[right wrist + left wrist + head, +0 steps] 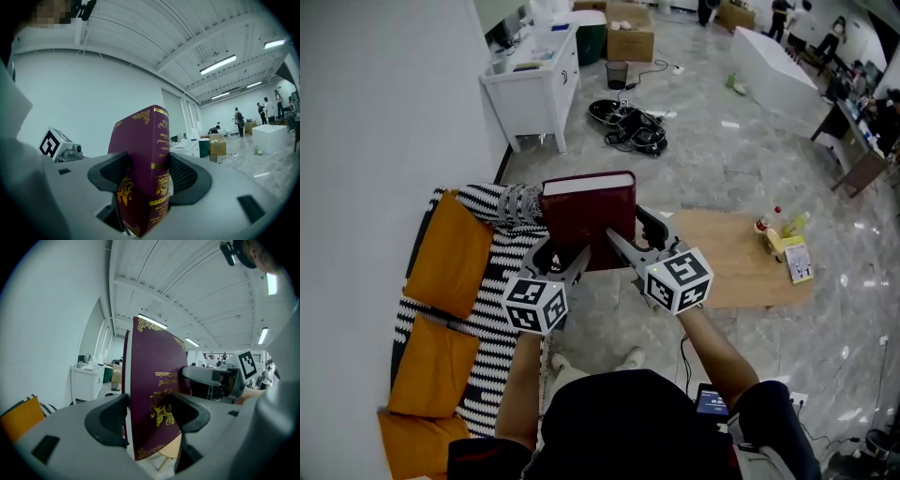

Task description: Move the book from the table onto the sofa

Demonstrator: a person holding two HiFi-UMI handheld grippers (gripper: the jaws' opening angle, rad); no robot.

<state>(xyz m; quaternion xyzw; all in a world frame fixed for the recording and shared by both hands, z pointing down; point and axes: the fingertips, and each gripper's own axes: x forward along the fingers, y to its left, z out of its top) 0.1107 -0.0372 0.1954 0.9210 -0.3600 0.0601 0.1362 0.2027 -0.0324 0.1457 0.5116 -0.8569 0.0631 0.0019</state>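
A thick maroon book [588, 216] with gold print hangs in the air, held upright by both grippers. It sits between the black-and-white striped sofa [502, 349] at left and the low wooden table [727, 267] at right. My left gripper [565, 263] is shut on the book's lower left part. My right gripper [622, 247] is shut on its lower right part, at the spine. In the left gripper view the book's cover [157, 380] stands between the jaws of the left gripper [147, 417]. In the right gripper view its spine [152, 140] fills the right gripper [149, 180].
Orange cushions [450, 253] lie along the sofa against the white wall. Small bottles and a yellow booklet [795, 255] sit at the table's right end. Farther off stand a white cabinet [534, 80], cardboard boxes [630, 37], a cable pile [633, 127] and a white block [773, 70].
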